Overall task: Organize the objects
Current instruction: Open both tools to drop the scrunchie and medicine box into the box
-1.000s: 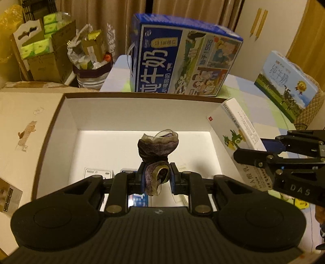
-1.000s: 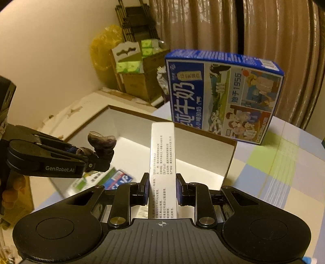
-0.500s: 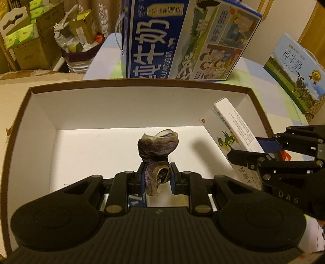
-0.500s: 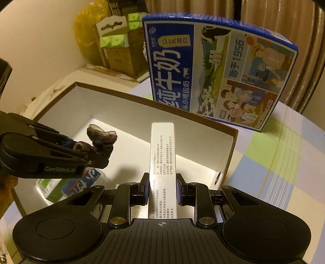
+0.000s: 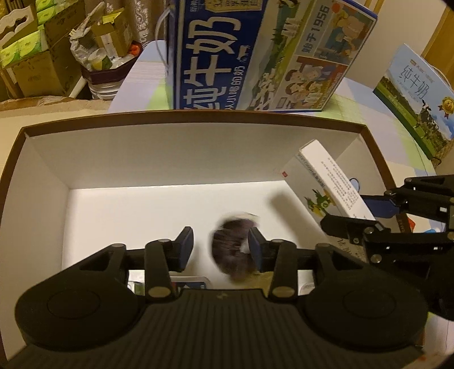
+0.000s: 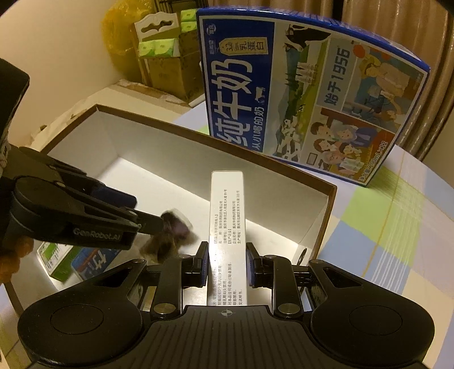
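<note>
So I've got both grippers over the open cardboard box (image 5: 181,147), white inside with a brown rim, sitting on a table with a pastel checked cloth (image 6: 383,227). My left gripper (image 5: 221,247) has its jaws spread wide, and a dark purplish blob (image 5: 232,249) sits in the gap between them, hard up against the right pad. It's smeared with blur, so I honestly can't tell what it is or whether it's touching that pad. In the right wrist view the same blob (image 6: 170,235) shows just off the tip of the left gripper, above the box floor. My right gripper (image 6: 226,266) is clamped on a slim white carton (image 6: 227,224) with small black print, held upright over the right side of the box. From the left camera that carton (image 5: 326,187) leans near the box's right wall. Down in the near left corner of the box there's a green and white packet (image 6: 54,255) and a blue one (image 6: 93,261) lying flat. Right behind the far wall stands a big blue milk case (image 5: 255,54) with cartoon panels. A second milk case (image 5: 417,93) is off to the far right. Beyond the table on the left there are cardboard boxes of green tissue packs (image 5: 25,48), a bin full of rubbish (image 5: 105,65), a yellow bag (image 6: 124,37), and brown curtains (image 6: 383,25) along the back.
</note>
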Motion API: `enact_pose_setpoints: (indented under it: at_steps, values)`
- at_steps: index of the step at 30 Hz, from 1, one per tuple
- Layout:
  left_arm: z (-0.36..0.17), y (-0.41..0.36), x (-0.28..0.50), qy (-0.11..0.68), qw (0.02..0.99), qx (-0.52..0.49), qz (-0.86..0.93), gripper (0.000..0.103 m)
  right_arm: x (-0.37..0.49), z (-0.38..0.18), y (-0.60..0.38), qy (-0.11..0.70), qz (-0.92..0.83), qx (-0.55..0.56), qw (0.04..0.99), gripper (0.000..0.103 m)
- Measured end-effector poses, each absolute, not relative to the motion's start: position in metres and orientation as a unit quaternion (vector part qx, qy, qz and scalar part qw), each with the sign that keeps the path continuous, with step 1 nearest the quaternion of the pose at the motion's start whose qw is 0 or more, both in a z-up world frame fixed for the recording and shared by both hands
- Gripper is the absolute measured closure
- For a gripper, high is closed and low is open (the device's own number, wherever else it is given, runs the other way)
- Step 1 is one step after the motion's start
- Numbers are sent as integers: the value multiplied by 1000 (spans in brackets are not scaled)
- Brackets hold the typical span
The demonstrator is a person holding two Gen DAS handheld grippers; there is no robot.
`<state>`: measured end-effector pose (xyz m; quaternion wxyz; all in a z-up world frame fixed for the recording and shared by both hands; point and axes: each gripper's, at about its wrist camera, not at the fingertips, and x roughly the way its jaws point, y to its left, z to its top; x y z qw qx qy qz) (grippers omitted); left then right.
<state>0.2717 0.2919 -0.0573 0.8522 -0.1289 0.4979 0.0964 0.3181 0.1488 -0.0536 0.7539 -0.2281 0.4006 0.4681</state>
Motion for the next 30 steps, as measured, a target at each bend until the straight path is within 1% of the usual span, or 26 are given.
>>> enact_pose_setpoints:
  at_steps: [2,12,14,16,18,20,24,27,30]
  values:
    - [-58,295,269,498,851,-131,102,59,318,-56,150,400,465,-233,755,80]
    - [-54,305,252,497,849,-132,119,50,317,-58,157,379,455,-261,762,80]
    - [-52,306,247,496,849,-135,121,43,316,-55,154,380,457,-256,762,80]
    - [-49,305,243,495,849,-136,123,41,312,-50,149,383,461,-248,761,79]
    - [-44,305,237,494,849,-136,124,39,309,-45,144,385,464,-237,762,76]
    - [-39,303,232,491,851,-136,125,32,305,-41,138,389,466,-227,762,74]
    - [-27,296,221,483,857,-134,122,28,296,-32,124,393,472,-206,762,69]
    - [-17,292,212,475,861,-130,124,22,286,-25,114,393,476,-192,763,66]
    - [-8,287,203,467,866,-128,127,20,276,-17,103,393,478,-176,765,63]
